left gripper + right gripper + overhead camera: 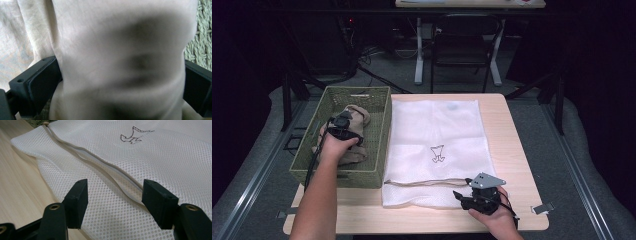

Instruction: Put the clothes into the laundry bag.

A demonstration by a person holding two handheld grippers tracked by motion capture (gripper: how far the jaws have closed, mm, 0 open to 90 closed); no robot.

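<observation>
Nearest you, your right gripper (469,196) sits at the front edge of the mesh bag (437,150), jaws wide apart w/ nothing between them, straddling the zip (100,167) that runs along that edge. The risk here: if you close where you are, you may pinch both mesh layers together instead of just the top one, and the bag won't open. The mesh is thin and slack, so it could also just slide out of the pads. The zip looks partly parted in the right gripper view, but I can't tell how far it's undone, so check before you pull.

Further off, your left gripper (343,126) is down in the basket (379,130), jaws pressed against either side of a thick fold of the beige cloth (120,50); it looks gripped, tho the close view is blurred. The cloth is still in the basket, bunched up. Trouble to expect: you've got one fold only, so the rest may trail and snag on the woven rim as you lift, or drag the light basket along the table (512,150). A bunched fold can also slip free mid-carry. Lift straight up, clear the rim, then cross to the bag
</observation>
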